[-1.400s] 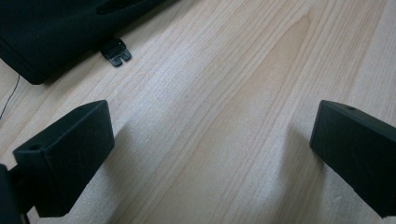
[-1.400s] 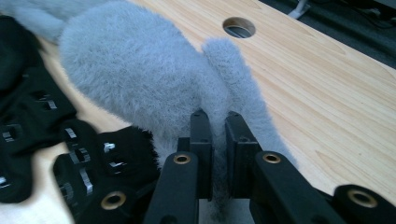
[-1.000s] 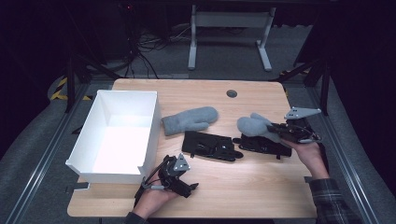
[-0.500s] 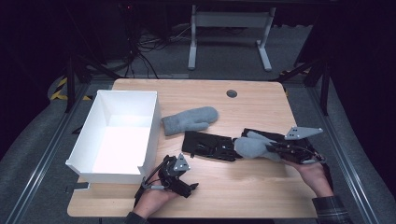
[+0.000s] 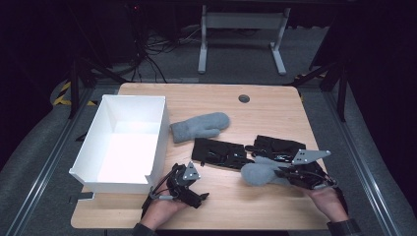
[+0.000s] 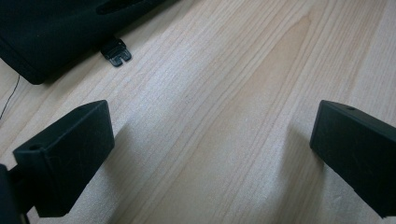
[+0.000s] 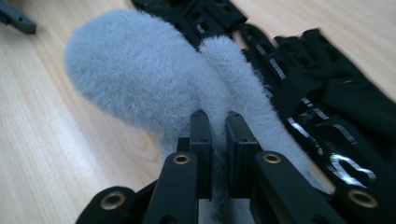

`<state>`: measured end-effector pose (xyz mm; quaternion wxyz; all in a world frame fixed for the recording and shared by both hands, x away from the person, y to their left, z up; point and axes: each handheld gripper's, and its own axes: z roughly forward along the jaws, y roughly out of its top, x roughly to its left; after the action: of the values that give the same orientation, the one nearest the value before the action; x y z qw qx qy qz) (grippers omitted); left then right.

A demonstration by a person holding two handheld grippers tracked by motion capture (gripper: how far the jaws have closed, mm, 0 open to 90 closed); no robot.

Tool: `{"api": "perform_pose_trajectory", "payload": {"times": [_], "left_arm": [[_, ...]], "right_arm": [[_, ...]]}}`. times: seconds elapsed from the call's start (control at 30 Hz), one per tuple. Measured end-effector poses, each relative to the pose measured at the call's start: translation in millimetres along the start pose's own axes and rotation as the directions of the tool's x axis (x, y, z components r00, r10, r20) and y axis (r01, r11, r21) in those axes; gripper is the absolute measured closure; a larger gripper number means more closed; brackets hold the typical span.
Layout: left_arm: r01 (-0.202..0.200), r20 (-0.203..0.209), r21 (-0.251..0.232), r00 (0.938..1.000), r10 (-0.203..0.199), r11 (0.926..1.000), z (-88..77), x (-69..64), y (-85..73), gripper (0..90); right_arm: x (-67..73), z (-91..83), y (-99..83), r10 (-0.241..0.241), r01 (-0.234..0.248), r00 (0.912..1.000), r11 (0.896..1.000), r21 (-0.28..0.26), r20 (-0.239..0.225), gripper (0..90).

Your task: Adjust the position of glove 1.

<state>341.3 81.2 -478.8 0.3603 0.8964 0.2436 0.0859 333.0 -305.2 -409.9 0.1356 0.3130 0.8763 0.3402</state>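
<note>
While the right gripper (image 5: pixel 287 173) pinches a grey mitten (image 5: pixel 258 173) pointing left, the box (image 5: pixel 160 129) lies far left; the left gripper (image 5: pixel 196 189), jaws spread, sits nearer.

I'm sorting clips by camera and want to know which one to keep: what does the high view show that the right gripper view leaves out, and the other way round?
High view alone: the white box, a second grey mitten lying on the table, and the left gripper.

Right gripper view alone: the pads pinching the fuzzy fabric up close.

Both: the grey mitten held by the right gripper, and the black gloves beside it.
</note>
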Motion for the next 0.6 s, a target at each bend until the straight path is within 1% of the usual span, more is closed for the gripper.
{"api": "perform_pose_trajectory", "payload": {"times": [0.13,0.2,0.27,0.3,0.33,0.37,0.4,0.43,0.47,0.53,0.57,0.6], "left_arm": [[0.0,0.0,0.0,1.0,0.0,1.0,0.0,0.0,0.0,0.2],[0.0,0.001,-0.001,1.0,0.0,1.0,0.0,0.0,0.0,0.2],[0.0,0.001,-0.001,1.0,0.0,1.0,0.1,0.0,0.0,0.2],[0.0,0.001,-0.001,1.0,0.0,1.0,0.1,-0.1,0.0,0.2],[0.0,0.001,-0.001,1.0,0.0,1.0,0.1,-0.1,0.0,0.2],[0.001,0.0,-0.001,1.0,-0.001,1.0,0.1,-0.1,0.0,0.2],[0.0,0.001,-0.001,1.0,0.0,1.0,0.1,0.0,0.0,0.2],[0.0,0.001,-0.001,1.0,0.0,1.0,0.0,0.0,0.0,0.2],[0.0,0.0,0.0,1.0,0.0,1.0,0.0,0.0,0.0,0.1],[0.0,0.0,0.0,1.0,0.0,1.0,0.0,0.0,0.0,0.1],[0.0,0.0,0.0,1.0,0.0,1.0,0.0,0.0,0.0,0.2],[0.001,0.001,-0.001,1.0,-0.001,1.0,0.1,-0.1,0.0,0.2]], "right_arm": [[6.7,6.4,-3.6,-0.006,0.006,0.9999,1.0,0.026,-0.015,83.1],[9.8,10.0,-5.1,-0.006,0.007,0.9995,0.999,0.041,-0.032,80.7],[11.3,11.4,-5.8,-0.003,0.005,0.9988,0.999,0.039,-0.049,68.1],[11.4,10.7,-5.5,-0.001,0.002,0.9985,0.999,0.033,-0.054,63.7],[11.3,8.4,-4.9,0.004,-0.003,0.9982,1.0,0.014,-0.061,58.6],[11.0,6.5,-4.5,0.005,-0.005,0.998,1.0,0.002,-0.062,55.9],[10.3,3.5,-4.1,0.009,-0.01,0.9982,1.0,-0.01,-0.06,55.5],[9.2,1.2,-4.0,0.009,-0.01,0.9984,1.0,-0.017,-0.055,55.6],[6.9,-2.1,-4.2,0.011,-0.013,0.999,0.999,-0.029,-0.043,58.3],[-2.5,-8.8,-7.2,0.032,-0.033,0.9991,0.998,-0.046,-0.026,70.2],[-8.8,-11.4,-9.4,0.039,-0.039,0.9992,0.998,-0.038,-0.005,75.2],[-13.8,-13.2,-11.3,0.044,-0.044,0.999,0.999,-0.033,0.012,78.3]]}}
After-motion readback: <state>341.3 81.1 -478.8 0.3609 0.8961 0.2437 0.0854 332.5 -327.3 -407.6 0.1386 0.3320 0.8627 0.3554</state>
